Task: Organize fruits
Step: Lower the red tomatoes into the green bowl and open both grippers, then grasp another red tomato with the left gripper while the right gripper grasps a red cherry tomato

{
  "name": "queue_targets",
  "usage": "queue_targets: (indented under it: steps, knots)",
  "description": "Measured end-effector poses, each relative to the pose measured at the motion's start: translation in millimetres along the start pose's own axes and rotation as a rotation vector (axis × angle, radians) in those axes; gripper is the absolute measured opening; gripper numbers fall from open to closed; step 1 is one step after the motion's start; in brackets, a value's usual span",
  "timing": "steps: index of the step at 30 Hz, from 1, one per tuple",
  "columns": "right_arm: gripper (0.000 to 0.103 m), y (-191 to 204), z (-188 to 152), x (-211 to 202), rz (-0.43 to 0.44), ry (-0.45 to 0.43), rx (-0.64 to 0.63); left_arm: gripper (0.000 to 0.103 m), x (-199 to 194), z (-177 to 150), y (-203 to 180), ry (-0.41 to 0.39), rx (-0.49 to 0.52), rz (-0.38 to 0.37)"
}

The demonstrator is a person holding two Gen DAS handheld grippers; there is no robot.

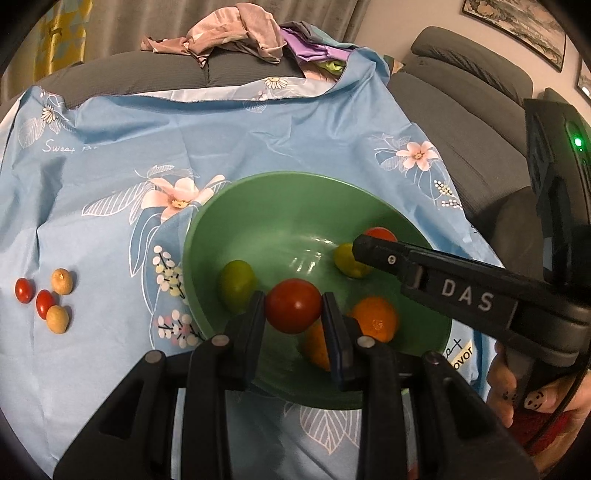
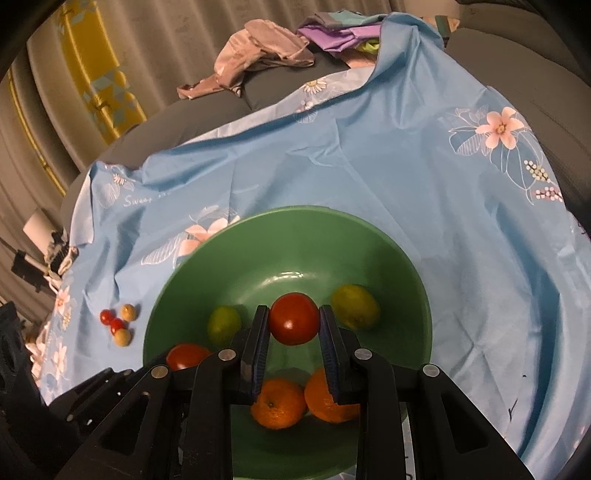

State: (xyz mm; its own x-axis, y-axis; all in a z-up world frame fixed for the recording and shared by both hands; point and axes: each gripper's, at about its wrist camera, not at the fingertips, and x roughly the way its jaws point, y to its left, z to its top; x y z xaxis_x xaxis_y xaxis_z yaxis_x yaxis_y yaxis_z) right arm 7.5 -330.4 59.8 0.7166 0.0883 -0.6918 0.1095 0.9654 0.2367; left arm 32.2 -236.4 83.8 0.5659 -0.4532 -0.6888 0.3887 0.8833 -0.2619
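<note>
Ahead of you a grey sofa (image 1: 461,122) carries a blue floral sheet (image 1: 258,136), spread over its seat and running up onto its backrest at the right. On the grey cushion behind the sheet lies a pile of pink clothes (image 1: 229,29), with purple cloth (image 1: 314,48) just beside it. Beige curtains (image 2: 166,40) hang behind, a yellow patterned panel (image 2: 96,77) shows at the left, and a framed picture (image 1: 517,26) hangs on the wall at upper right.
</note>
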Motion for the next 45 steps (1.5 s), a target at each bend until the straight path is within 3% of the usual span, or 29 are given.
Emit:
queue_targets:
  steps: [15,19,21,23,29,33,38,45]
  knots:
    - [0.028,5,-3,10,-0.046,0.041,-0.03,0.031,0,-1,3,-0.019,-0.034,-0.002]
    - [0.028,3,-3,10,-0.046,0.041,-0.02,0.047,-5,0,2,-0.029,-0.031,-0.016]
    - [0.035,3,-2,10,-0.035,0.04,-0.019,0.054,-11,0,1,-0.045,-0.029,-0.014]
    - [0.044,3,-2,8,-0.034,0.029,-0.015,0.058,-15,2,3,-0.051,-0.037,-0.002]
    - [0.047,9,1,-1,-0.008,-0.024,-0.016,0.063,-38,6,17,-0.087,-0.058,0.04]
    - [0.047,15,3,-6,-0.002,-0.058,-0.029,0.067,-62,9,42,-0.129,-0.127,0.061]
    - [0.047,29,3,-9,0.026,-0.08,-0.066,0.067,-89,6,77,-0.157,-0.192,0.144]
    - [0.047,62,-2,-15,0.105,-0.106,-0.137,0.066,-141,-10,174,-0.225,-0.416,0.306]
